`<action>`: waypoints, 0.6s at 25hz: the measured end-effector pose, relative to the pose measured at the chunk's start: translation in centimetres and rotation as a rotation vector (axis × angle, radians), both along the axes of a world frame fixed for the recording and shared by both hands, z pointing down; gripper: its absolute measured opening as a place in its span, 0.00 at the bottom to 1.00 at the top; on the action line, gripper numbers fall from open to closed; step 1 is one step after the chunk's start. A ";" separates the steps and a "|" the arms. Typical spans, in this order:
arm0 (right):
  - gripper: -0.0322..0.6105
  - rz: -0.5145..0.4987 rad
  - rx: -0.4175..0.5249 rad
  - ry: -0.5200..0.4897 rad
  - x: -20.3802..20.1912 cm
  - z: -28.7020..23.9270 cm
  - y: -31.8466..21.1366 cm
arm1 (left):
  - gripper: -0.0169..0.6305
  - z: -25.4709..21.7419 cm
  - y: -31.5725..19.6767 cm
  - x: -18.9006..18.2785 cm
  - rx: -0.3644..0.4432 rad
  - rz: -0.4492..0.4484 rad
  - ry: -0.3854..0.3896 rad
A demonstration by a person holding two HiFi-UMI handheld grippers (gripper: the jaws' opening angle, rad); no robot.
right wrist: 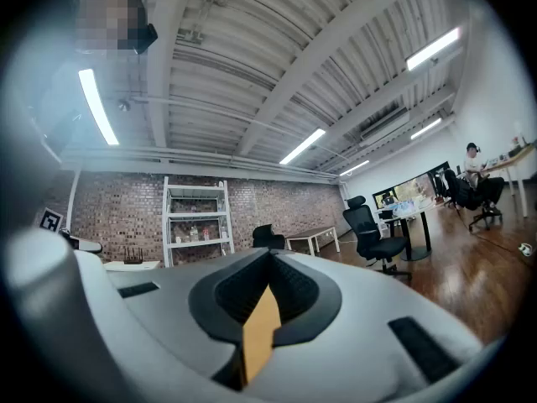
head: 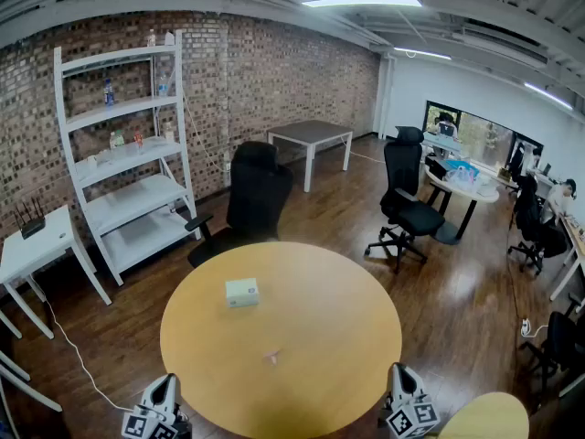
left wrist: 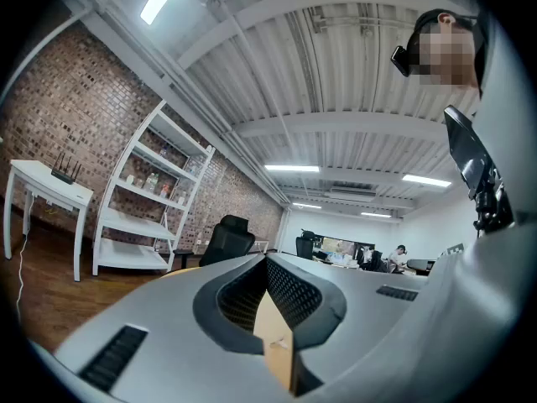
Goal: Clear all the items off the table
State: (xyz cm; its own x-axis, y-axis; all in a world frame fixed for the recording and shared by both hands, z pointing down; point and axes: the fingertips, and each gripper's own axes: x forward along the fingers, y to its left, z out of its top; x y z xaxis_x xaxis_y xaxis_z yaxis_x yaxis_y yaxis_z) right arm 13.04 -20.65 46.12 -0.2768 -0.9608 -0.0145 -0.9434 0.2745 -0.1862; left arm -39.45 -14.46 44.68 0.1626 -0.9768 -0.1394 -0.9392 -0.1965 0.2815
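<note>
— What is on the table?

— It is round, with a bare yellow-wood top. A small pale box lies flat well ahead of the fingers of the left gripper, toward the far side. A tiny pale scrap sits nearer, ahead of and between the two pairs of fingers. It is too small to tell what it is.

— And the grippers?

— Both hang at the near rim, apart from either thing. In the left gripper view the fingers are clenched tip to tip with nothing between them. The right gripper is the same, its fingers pressed together and empty.

— The room beyond?

— Past the fingers, a black office chair stands just behind the far rim. Left of it, a white shelf unit holding a few small bottles stands against the brick wall. A small white side table is farther left. A grey table stands by the wall, further back. To the right, on the dark wooden floor, another black chair stands beside a cluttered round white table. Strip lights run along the ceiling.
</note>
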 end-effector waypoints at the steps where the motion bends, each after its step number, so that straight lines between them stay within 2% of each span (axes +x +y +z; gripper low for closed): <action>1: 0.05 -0.011 0.004 -0.005 -0.7 -0.3 -0.6 | 0.01 0.0 -0.2 -0.6 -0.001 -0.011 -0.010; 7: 0.05 -0.091 -0.004 0.020 -4.0 -0.5 -1.5 | 0.01 0.8 -0.3 -1.5 -0.015 -0.045 -0.049; 15: 0.06 -0.191 0.008 0.081 -8.2 -0.9 -1.6 | 0.01 0.3 -0.5 -0.3 0.017 -0.011 0.037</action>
